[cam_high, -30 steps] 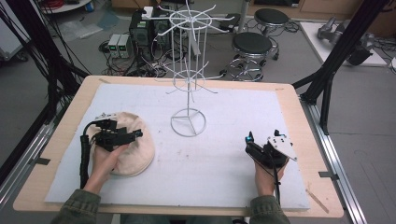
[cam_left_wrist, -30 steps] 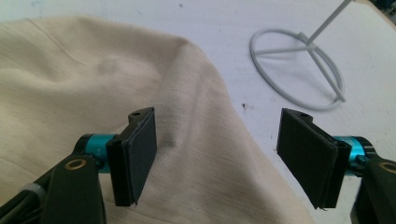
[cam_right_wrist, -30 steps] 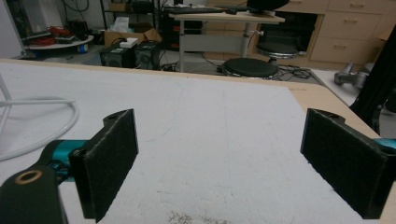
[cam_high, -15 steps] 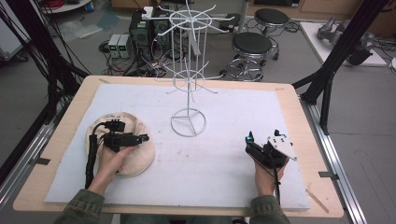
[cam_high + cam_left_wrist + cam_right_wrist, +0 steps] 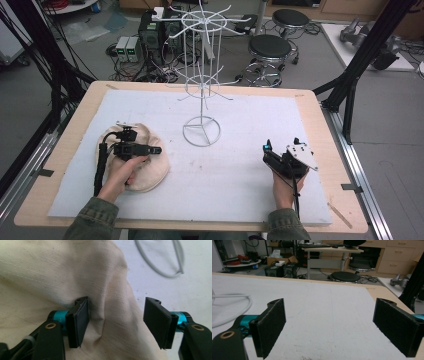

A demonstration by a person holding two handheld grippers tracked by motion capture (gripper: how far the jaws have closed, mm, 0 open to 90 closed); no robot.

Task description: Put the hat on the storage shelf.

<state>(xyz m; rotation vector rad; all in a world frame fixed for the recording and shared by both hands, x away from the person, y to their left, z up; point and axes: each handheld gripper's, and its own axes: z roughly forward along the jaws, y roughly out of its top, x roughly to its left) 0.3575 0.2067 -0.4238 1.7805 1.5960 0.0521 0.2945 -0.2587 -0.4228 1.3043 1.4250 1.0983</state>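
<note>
A: What is the left gripper [image 5: 156, 150] working on?

B: A cream cloth hat [image 5: 149, 172], a soft rounded thing of plain woven fabric, lying crumpled near the left edge of the white mat [image 5: 240, 185] on the table [image 5: 320, 107].

A: How does the fabric look close up?

B: In the left gripper view it rises in a fold [image 5: 110, 312] between the jaws, creased, with a fine weave. The jaws have just been closing; one pad [image 5: 81, 320] touches the cloth, the other stands clear, so they are apart.

A: And the right gripper [image 5: 270, 152]?

B: It rests near the right front corner, jaws wide apart over bare mat. The white wire rack [image 5: 202, 85] stands toward the far edge.
</note>
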